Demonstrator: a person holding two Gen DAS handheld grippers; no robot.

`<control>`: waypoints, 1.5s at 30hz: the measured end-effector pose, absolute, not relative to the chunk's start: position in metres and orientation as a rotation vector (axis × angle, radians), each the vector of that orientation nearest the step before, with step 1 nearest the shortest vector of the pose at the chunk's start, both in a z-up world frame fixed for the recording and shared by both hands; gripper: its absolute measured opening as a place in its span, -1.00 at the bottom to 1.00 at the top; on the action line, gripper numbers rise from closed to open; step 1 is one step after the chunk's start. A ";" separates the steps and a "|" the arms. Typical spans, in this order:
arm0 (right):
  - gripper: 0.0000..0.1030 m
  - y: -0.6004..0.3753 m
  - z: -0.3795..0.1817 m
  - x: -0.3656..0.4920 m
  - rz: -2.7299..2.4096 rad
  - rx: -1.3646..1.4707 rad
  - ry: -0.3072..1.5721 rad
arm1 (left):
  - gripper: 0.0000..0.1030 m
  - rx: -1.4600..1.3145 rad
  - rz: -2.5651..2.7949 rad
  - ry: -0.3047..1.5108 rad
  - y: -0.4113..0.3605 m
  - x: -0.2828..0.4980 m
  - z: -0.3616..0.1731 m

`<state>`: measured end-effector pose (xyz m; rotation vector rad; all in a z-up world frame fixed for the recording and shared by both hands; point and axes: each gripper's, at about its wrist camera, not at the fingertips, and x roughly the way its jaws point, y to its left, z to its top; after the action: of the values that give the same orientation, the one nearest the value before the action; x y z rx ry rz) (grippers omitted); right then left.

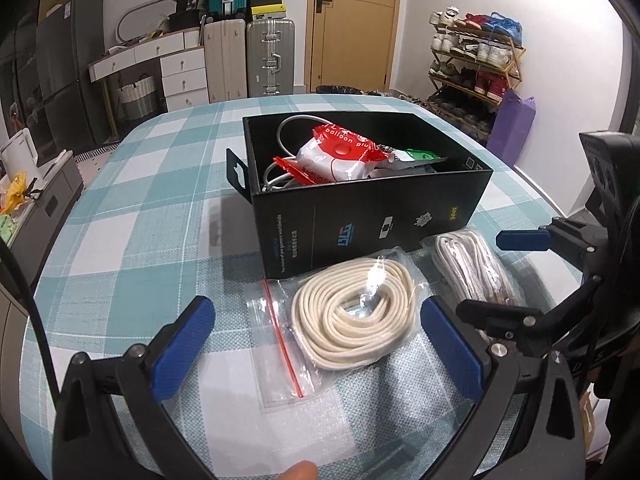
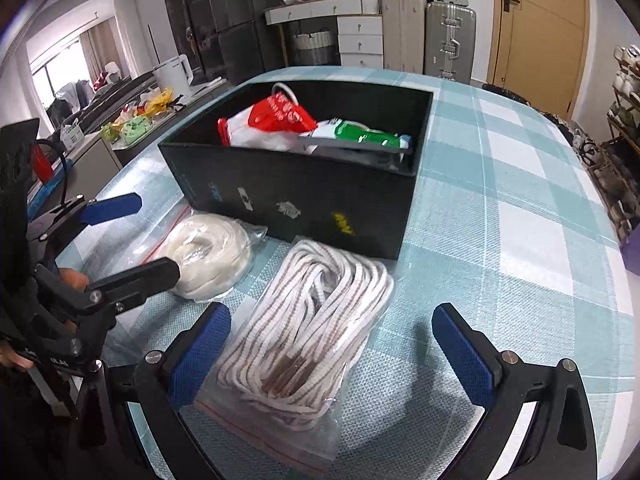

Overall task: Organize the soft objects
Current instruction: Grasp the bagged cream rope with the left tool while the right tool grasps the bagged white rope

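Bright, glare-flecked plastic, warped edges

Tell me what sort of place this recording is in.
Most likely a lived-in home, perhaps a dining area: a table with a checked tablecloth, a loaded shoe rack, and suitcases by a wooden door.

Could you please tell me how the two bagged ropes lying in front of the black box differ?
The cream rope is plain and round-corded, wound in a neat flat coil; the striped rope is white with brown flecks, bundled in long loose loops. The cream rope lies before the left gripper, the striped rope before the right gripper. Both are in clear zip bags on the checked tablecloth, ungripped.
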<state>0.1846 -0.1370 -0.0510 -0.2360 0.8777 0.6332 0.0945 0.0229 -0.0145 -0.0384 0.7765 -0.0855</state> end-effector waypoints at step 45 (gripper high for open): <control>0.98 -0.147 -0.063 0.180 0.623 -0.354 0.943 | 0.90 0.026 -0.047 0.955 -0.003 0.131 -0.034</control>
<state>0.1800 -0.1473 -0.0633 -0.3540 0.9426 0.6228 0.1306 -0.0032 -0.0339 0.0260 0.9549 -0.0474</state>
